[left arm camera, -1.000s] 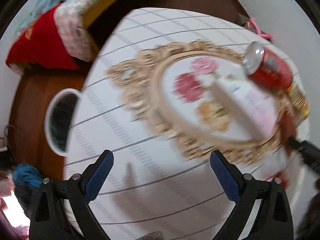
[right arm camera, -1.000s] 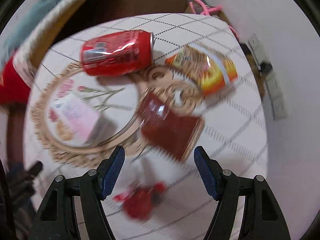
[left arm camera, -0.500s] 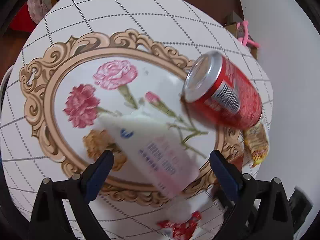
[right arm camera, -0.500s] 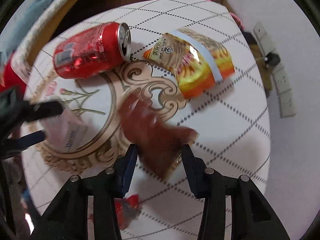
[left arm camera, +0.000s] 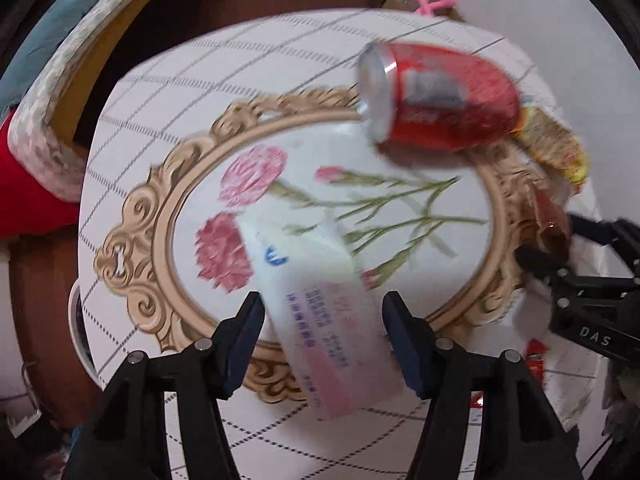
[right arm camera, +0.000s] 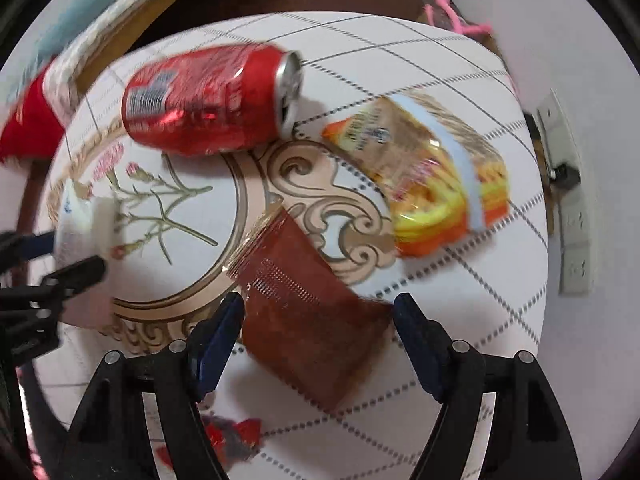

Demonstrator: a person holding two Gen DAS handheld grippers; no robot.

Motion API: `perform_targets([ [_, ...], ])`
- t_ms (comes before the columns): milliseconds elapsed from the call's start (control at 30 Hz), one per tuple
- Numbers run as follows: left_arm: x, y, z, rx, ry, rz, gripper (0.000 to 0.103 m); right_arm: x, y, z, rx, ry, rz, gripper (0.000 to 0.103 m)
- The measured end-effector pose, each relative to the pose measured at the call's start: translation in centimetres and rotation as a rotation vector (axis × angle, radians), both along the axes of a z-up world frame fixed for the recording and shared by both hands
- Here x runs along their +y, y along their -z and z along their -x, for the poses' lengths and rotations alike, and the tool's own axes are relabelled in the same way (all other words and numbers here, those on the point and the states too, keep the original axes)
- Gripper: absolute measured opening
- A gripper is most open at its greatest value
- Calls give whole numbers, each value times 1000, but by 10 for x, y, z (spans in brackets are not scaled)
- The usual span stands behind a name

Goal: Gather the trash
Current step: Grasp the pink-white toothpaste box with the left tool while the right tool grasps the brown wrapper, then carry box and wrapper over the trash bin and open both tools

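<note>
Grippers both spread – left gripper (left arm camera: pixel 324 334) straddling white tissue pack (left arm camera: pixel 320 320), right gripper (right arm camera: pixel 318 334) straddling brown wrapper (right arm camera: pixel 308 316), red can (right arm camera: pixel 208 100) beyond wrapper, yellow snack bag (right arm camera: pixel 432 176) right of wrapper.

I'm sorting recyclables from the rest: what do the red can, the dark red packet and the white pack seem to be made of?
Red can: metal, likely aluminium; bare silver rim, glossy printed wall with dents.
Dark red packet: thin plastic film, probably; shiny, with a clear crinkled end.
White pack: looks like soft matte plastic wrap, perhaps tissues; blur leaves it open.
</note>
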State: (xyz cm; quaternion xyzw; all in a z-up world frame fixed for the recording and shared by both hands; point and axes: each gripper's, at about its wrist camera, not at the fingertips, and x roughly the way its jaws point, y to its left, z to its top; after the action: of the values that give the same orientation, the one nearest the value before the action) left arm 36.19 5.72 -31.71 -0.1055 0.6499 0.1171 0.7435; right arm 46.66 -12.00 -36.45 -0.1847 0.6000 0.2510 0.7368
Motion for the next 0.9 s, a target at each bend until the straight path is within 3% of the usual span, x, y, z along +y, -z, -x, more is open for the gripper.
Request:
perform_targets([
  [67, 4, 10, 4, 25, -20, 19, 59, 6, 2, 4, -43, -23, 32, 78],
  [133, 3, 8, 6, -11, -26, 9, 59, 10, 0, 7, -52, -22, 30, 72],
  [233, -4, 5, 14, -39, -15, -13, 49, 10, -4, 16, -72, -19, 26, 66],
  [300, -10, 2, 23, -54, -9, -34, 48, 11, -6, 25, -84, -13, 17, 54],
  [367, -15, -3, 32, -74, -12, -54, 47, 9, -9, 31, -89, 3, 2, 52],
  [567, -13, -35, 60, -167, -39, -73, 47, -8, -21, 61, -93, 42, -39, 46],
  [733, -7, -78, 100, -252, -68, -95, 47, -13, -53, 91, -110, 50, -120, 42],
  [900, 26, -112, 141, -317, -102, -140, 47, 9, -87, 100, -144, 19, -204, 40],
])
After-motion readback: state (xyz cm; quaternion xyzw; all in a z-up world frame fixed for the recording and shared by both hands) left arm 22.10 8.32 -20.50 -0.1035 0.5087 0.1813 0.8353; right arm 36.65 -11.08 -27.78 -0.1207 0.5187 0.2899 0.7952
